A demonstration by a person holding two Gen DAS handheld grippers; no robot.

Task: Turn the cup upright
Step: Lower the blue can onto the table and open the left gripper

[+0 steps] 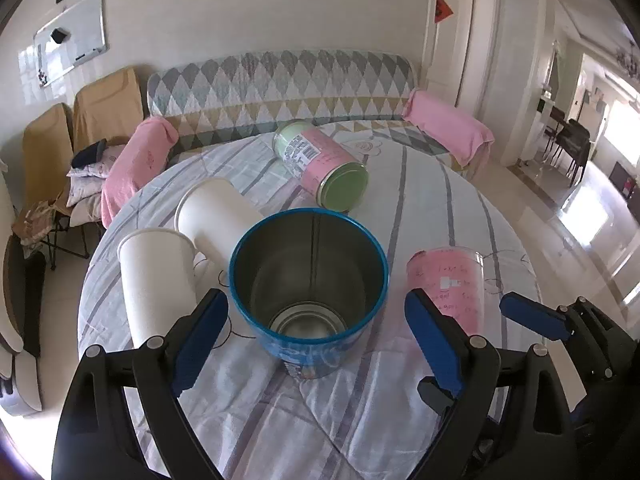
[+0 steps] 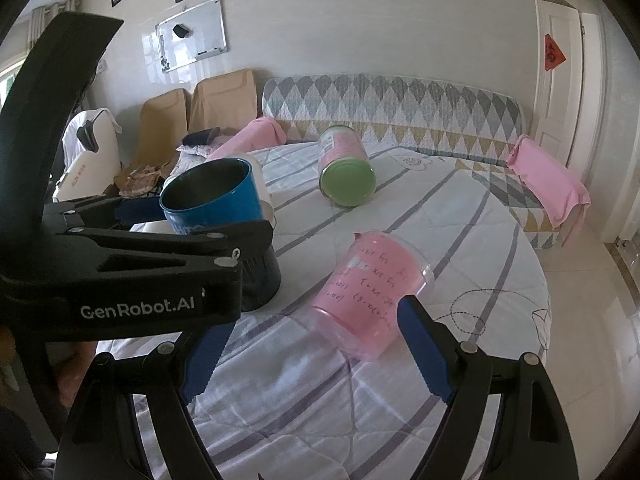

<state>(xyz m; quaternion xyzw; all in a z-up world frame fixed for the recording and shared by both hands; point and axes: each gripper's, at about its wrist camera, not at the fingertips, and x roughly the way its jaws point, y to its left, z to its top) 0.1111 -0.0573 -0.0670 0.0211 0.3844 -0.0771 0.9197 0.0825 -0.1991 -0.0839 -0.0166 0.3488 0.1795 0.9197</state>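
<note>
- A round table [image 1: 400, 420] fills the middle of the room, covered with a pale quilted cloth with grey-purple stripes.
- Behind it runs a sofa [image 1: 280, 80] in a diamond-patterned cover, with a pink towel [image 1: 448, 128] draped over each arm.
- A whiteboard [image 1: 70, 38] hangs on the cream wall to the left, two tan-covered chairs [image 1: 108, 100] stand under it, and a white door [image 2: 560, 80] carries a red sign.
- The blue tin cup [image 1: 308, 280] stands mouth-up near the middle of the table; its outside is blue with printing, its inside bare metal.
- The left gripper [image 1: 316, 340] is right at that cup, its blue fingers [image 1: 200, 332] spread wide on either side; I cannot tell whether they touch the wall.
- Two white paper cups [image 1: 156, 276] lie on their sides just left of the blue cup, one touching the other.
- A pink-and-green can [image 1: 320, 164] lies on its side farther back, green end facing forward.
- A clear plastic cup [image 2: 368, 296] lined with pink written paper lies tilted on its side to the right.
- The right gripper [image 2: 316, 352] hangs beside that plastic cup with its fingers spread, one blue pad against its base.
</note>
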